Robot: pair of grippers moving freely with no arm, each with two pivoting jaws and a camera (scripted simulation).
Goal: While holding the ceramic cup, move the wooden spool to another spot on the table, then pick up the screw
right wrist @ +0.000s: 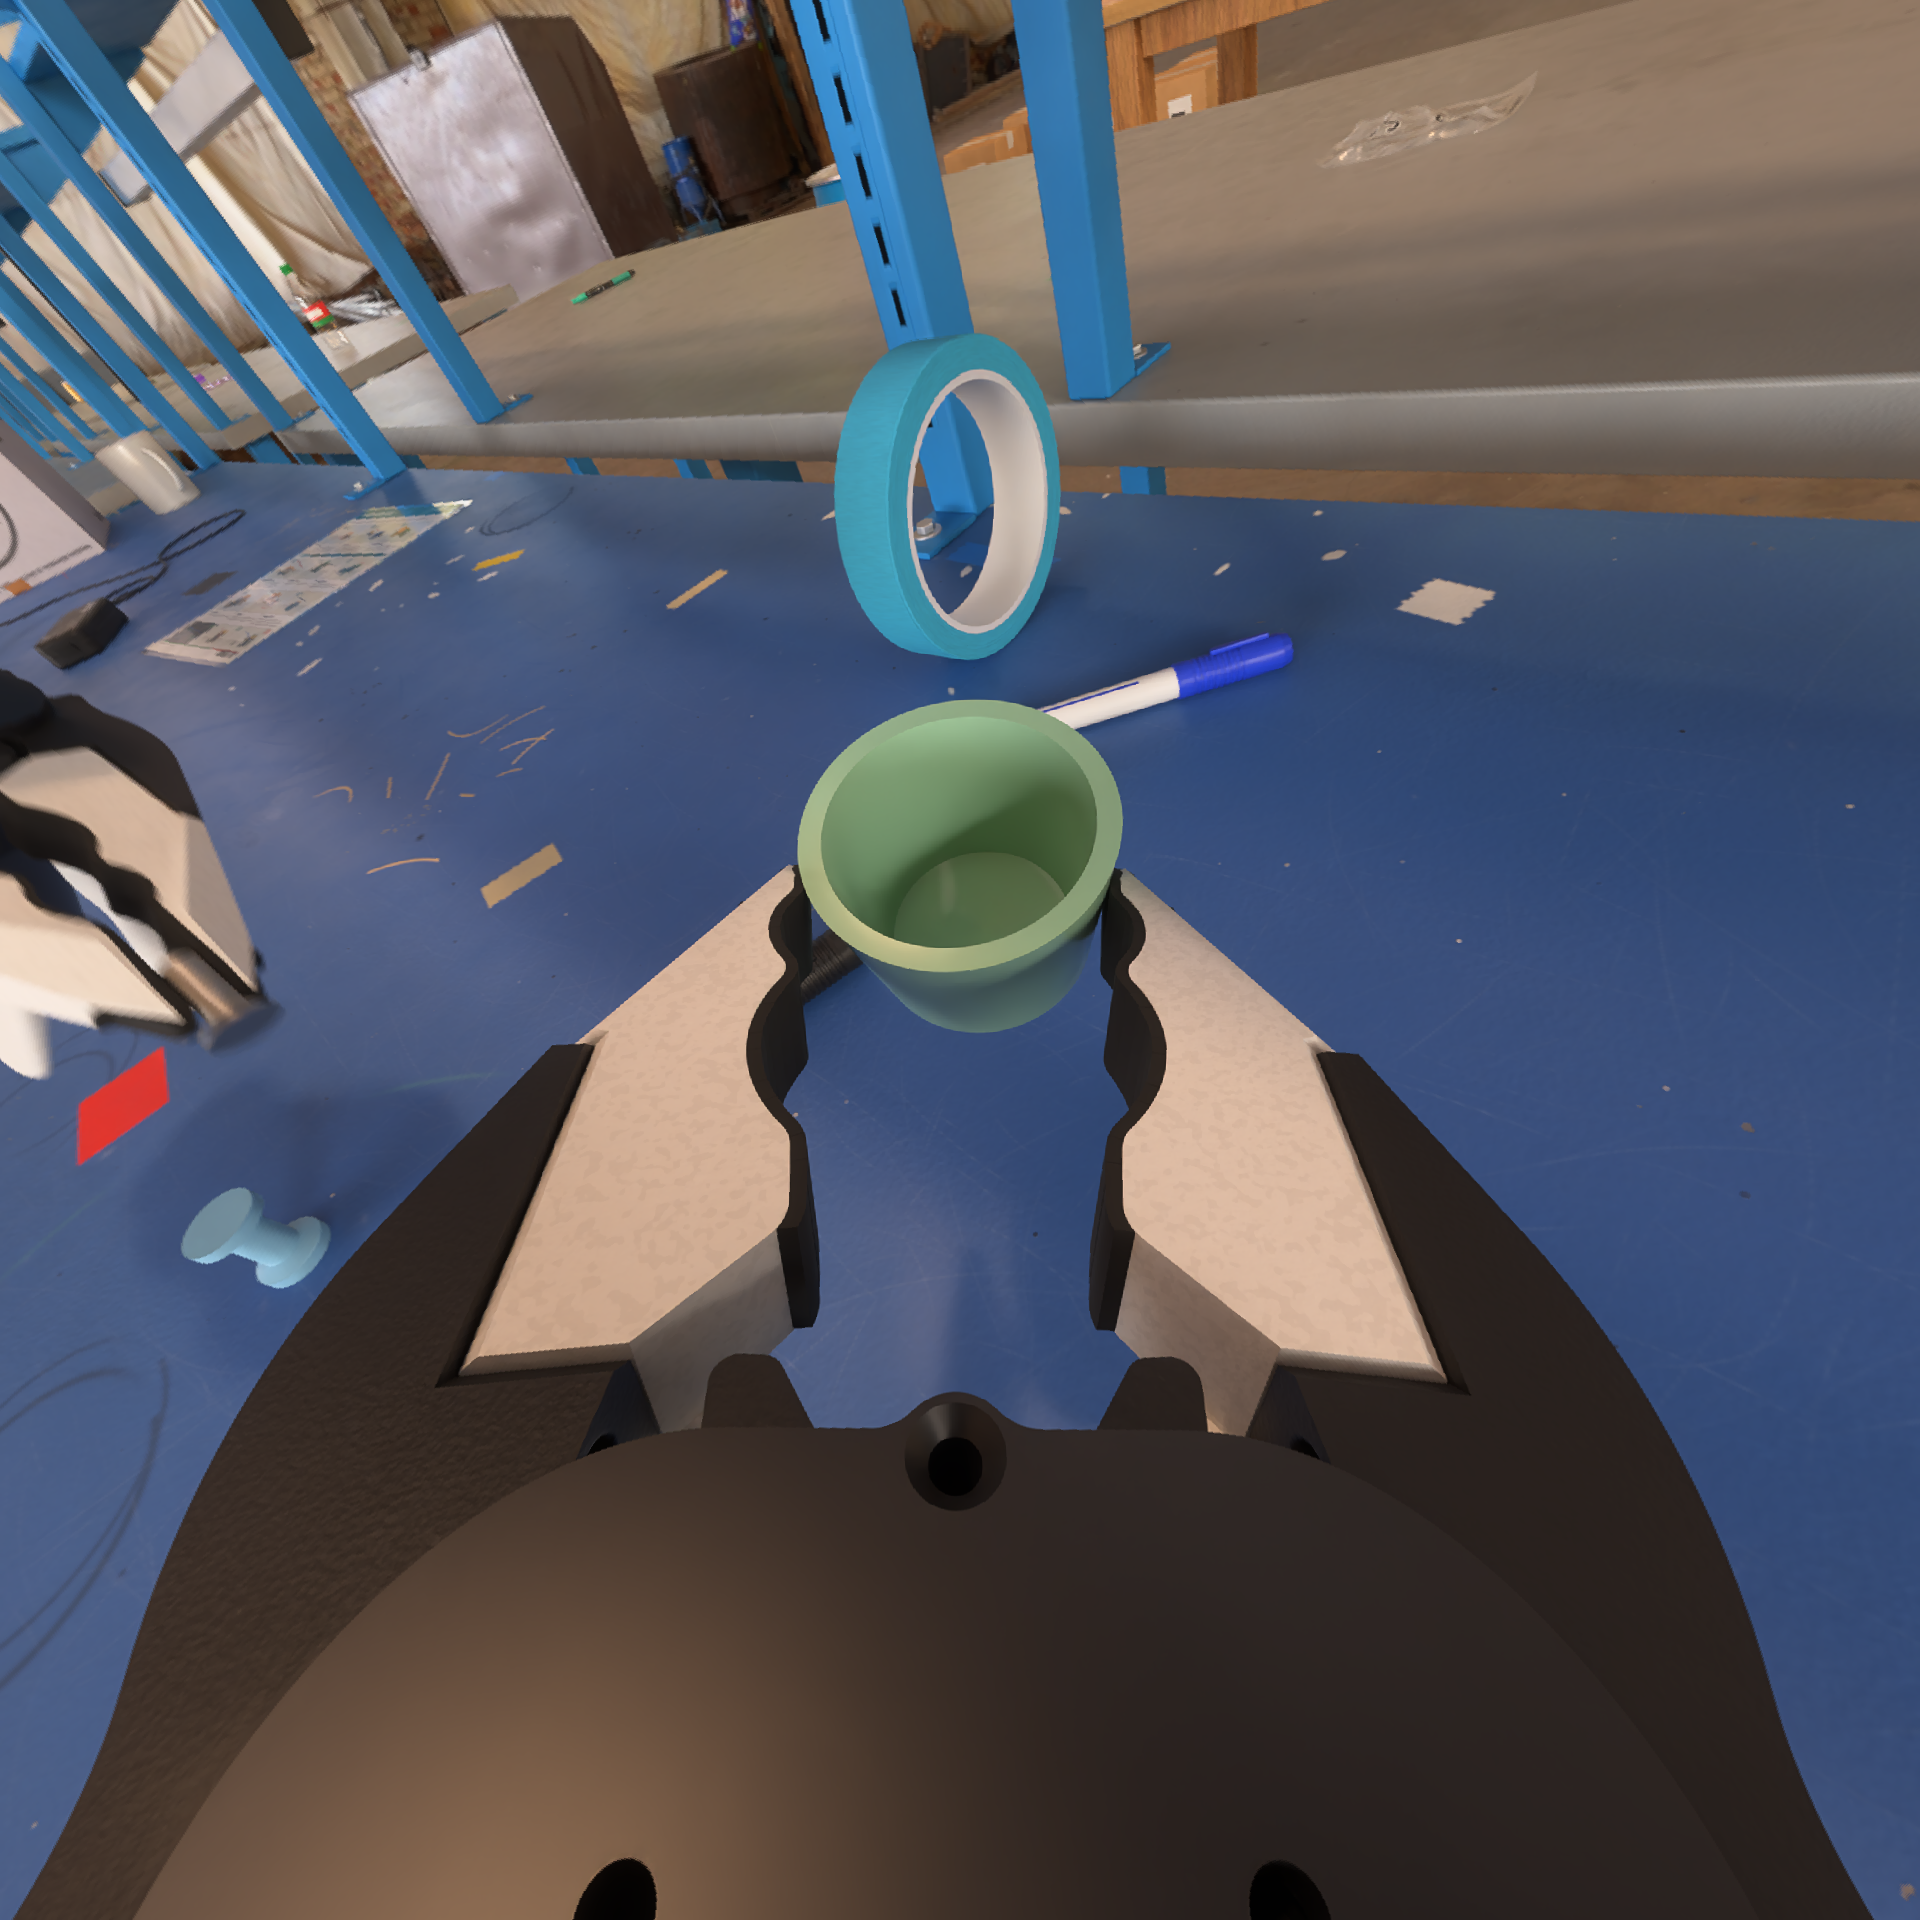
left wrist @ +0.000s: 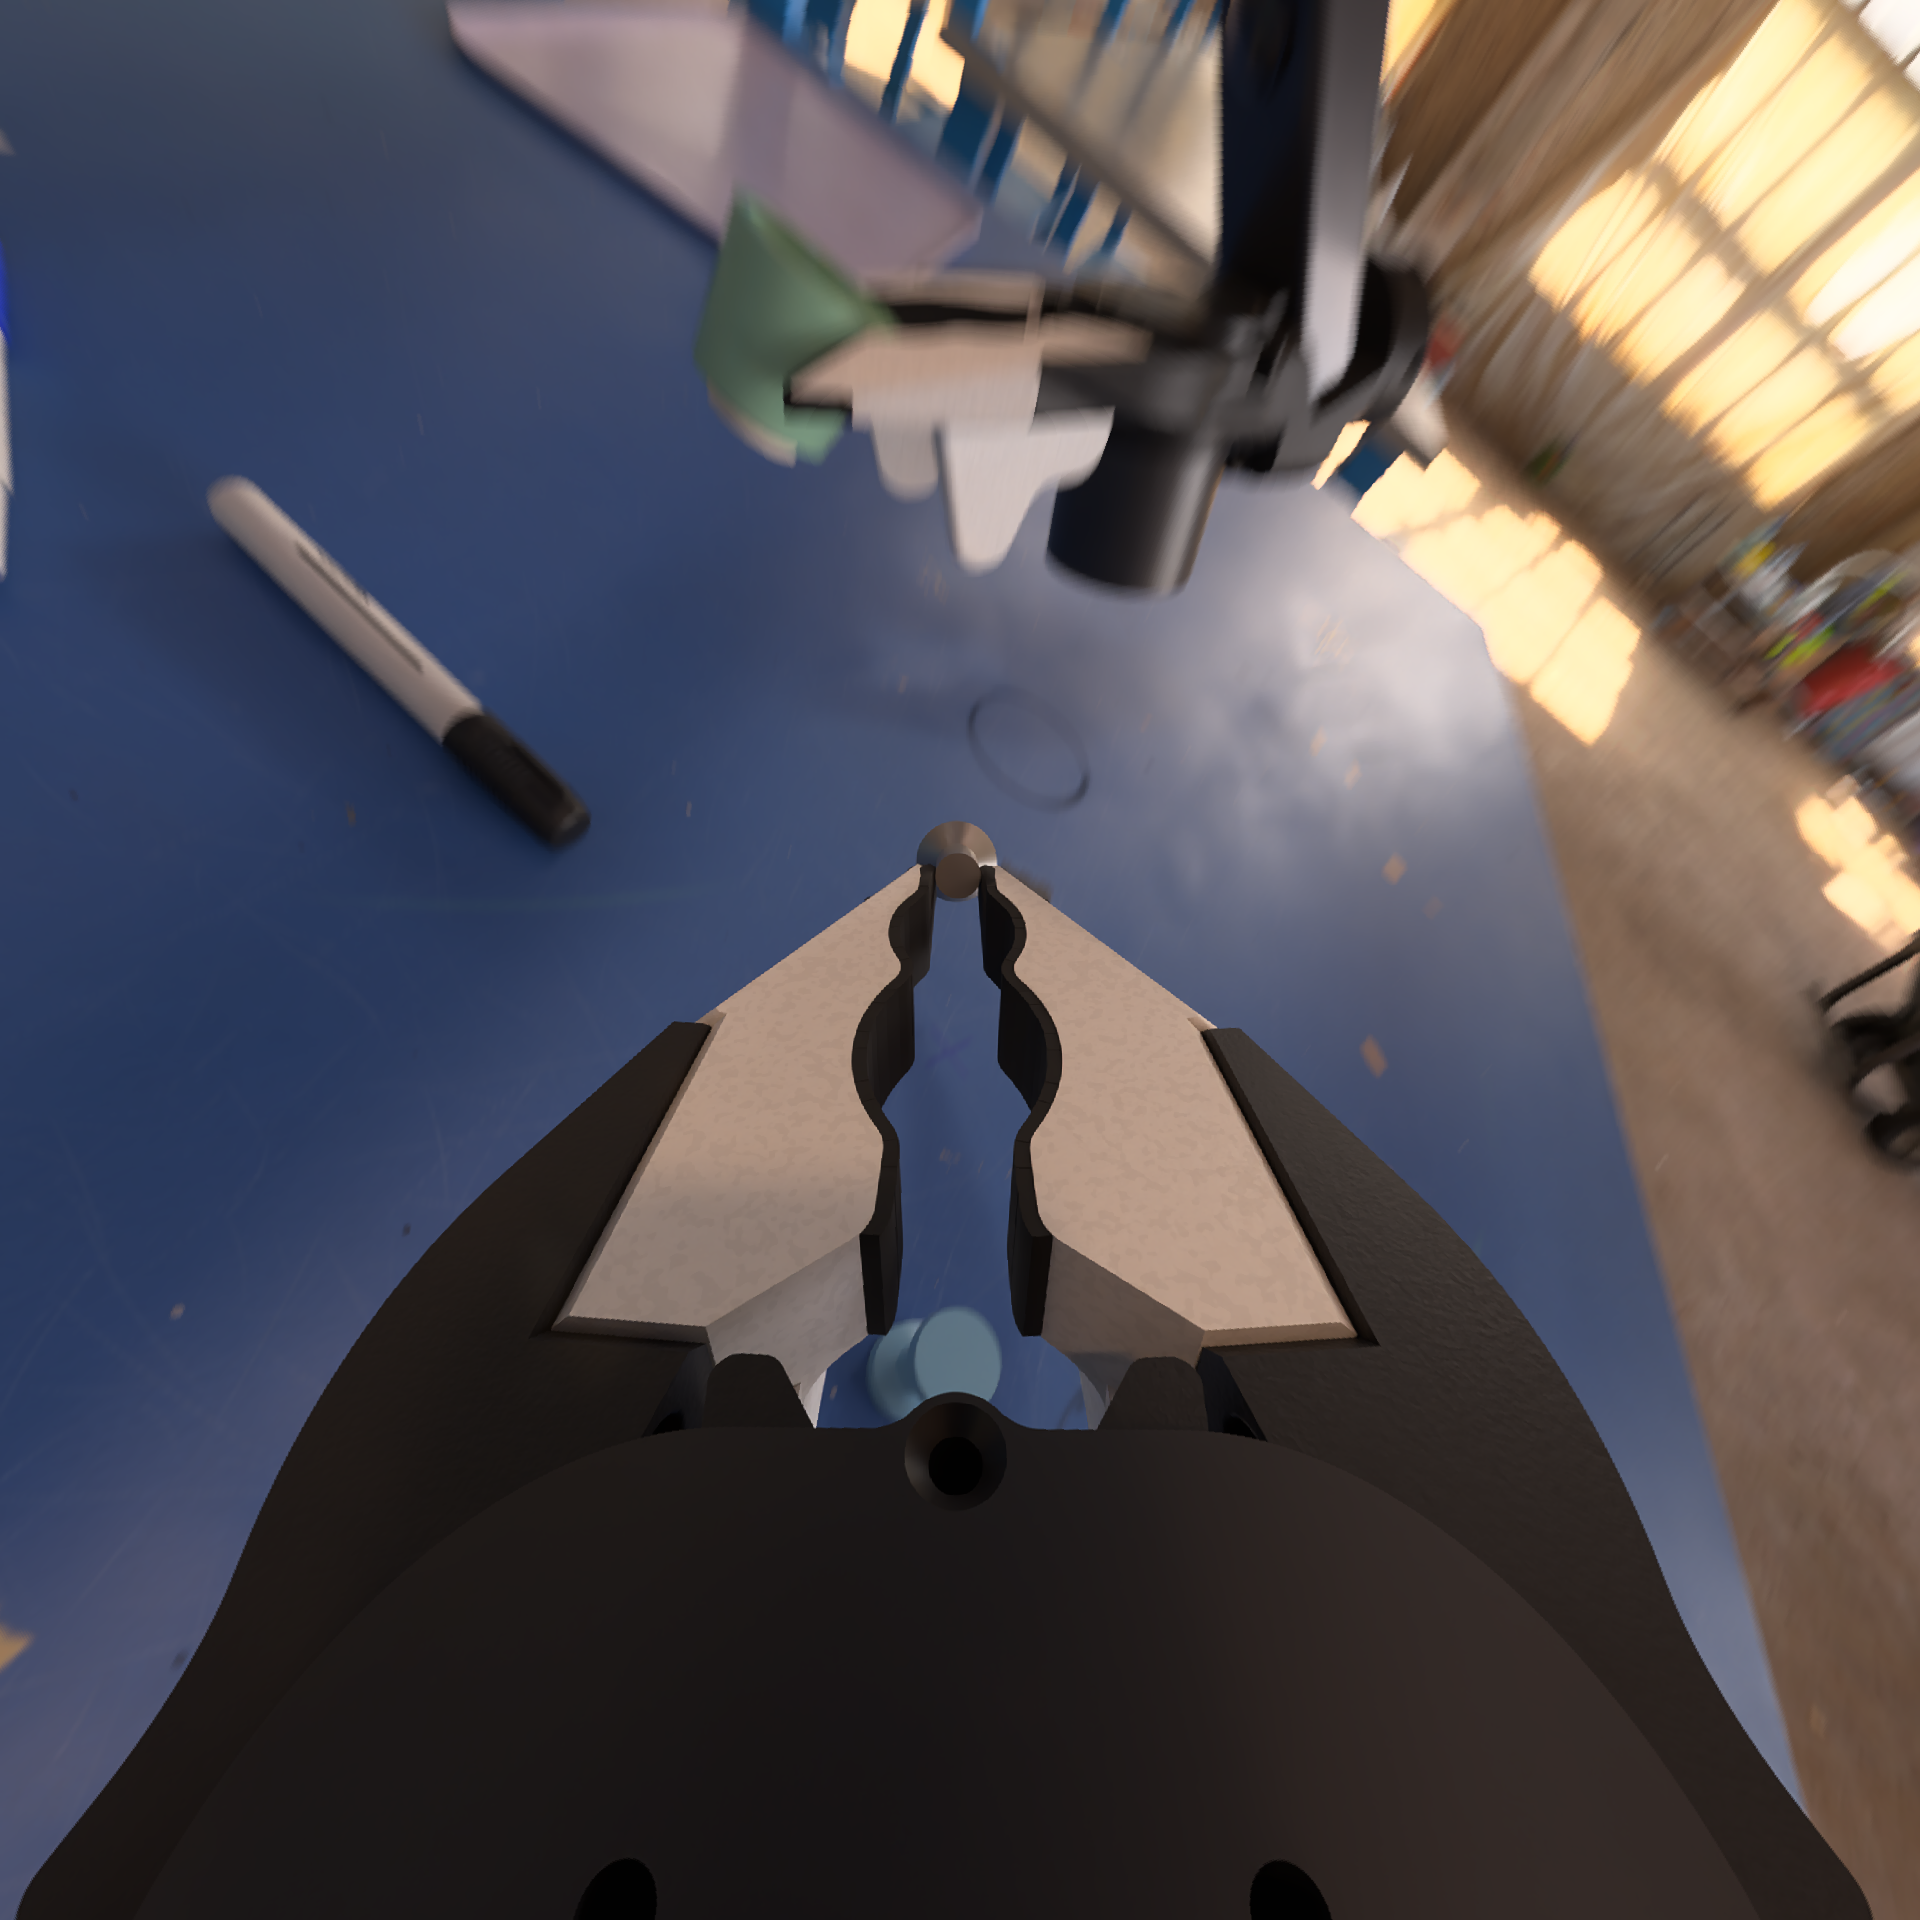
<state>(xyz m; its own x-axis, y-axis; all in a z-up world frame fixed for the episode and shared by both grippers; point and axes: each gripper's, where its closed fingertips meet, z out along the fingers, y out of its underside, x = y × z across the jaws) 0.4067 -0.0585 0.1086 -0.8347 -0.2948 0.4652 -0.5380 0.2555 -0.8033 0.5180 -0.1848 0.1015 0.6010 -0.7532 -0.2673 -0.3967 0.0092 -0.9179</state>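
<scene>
My left gripper (left wrist: 957, 881) is shut on a small grey metal screw (left wrist: 957, 860), pinched at the fingertips above the blue table (left wrist: 312, 1039). The light blue spool (left wrist: 935, 1363) lies on its side on the table below this gripper, seen between the finger bases. My right gripper (right wrist: 956, 894) is shut on a green ceramic cup (right wrist: 961, 831) and holds it tilted above the table. In the right wrist view the left gripper (right wrist: 223, 1003) with the screw (right wrist: 213, 992) is at the left edge, and the spool (right wrist: 255, 1238) lies below it. The right gripper (left wrist: 935, 379) with the cup (left wrist: 774, 322) shows blurred in the left wrist view.
A black-capped marker (left wrist: 395, 655) lies left of the screw. A blue tape roll (right wrist: 945, 499) stands on edge beyond the cup, with a blue-capped marker (right wrist: 1174, 681) beside it. A dark ribbed end (right wrist: 828, 961) peeks out under the cup. Blue shelf posts (right wrist: 1081, 197) and a grey shelf (right wrist: 1455, 312) stand behind.
</scene>
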